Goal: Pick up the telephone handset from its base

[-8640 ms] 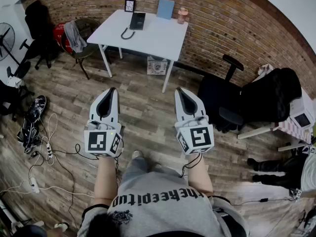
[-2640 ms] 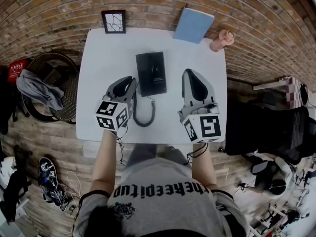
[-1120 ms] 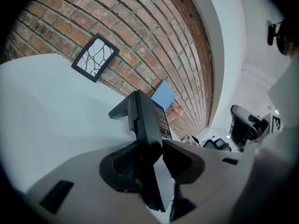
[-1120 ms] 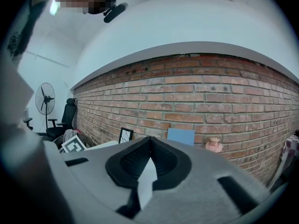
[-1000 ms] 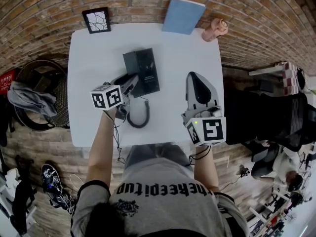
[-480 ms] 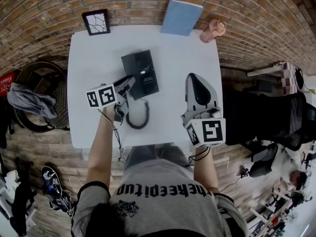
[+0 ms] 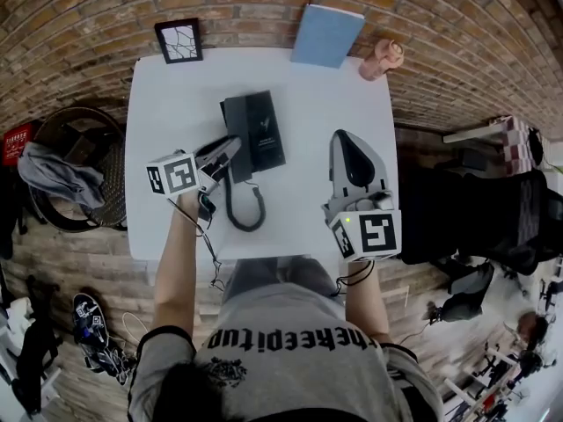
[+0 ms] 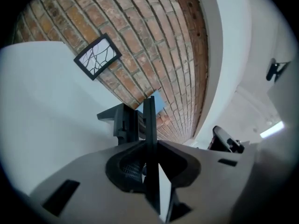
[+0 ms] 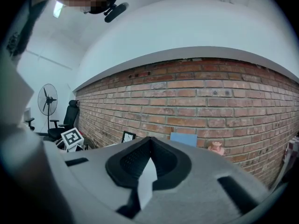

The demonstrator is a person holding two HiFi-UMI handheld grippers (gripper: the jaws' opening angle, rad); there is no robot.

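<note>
The person stands at the near edge of a white table (image 7: pixel 176 209) pushed against a brick wall (image 7: pixel 106 7), with a gripper in each hand. The left gripper (image 7: pixel 230 144) reaches in to the left side of the black phone base (image 7: pixel 262 130), which sits in the middle of the table. Its jaws have just been closing and now pinch the black handset (image 8: pixel 149 118), which stands edge-on between them, right over the left edge of the base. From above I cannot tell whether the handset is clear of its cradle. The coiled cord (image 7: pixel 251 222) runs from under that gripper and loops toward the near side of the table.

The right gripper (image 7: pixel 345 141) hangs over the right part of the table, well apart from the phone. Its jaws are pressed together with nothing between them.

Along the far edge of the table, leaning on the wall, are a small picture frame (image 7: pixel 179 40) at the left and a blue book (image 7: pixel 327 35) further right. A small pink jar (image 7: pixel 383 58) stands at the far right corner. A chair draped with clothes (image 7: pixel 62 165) sits left of the table.
</note>
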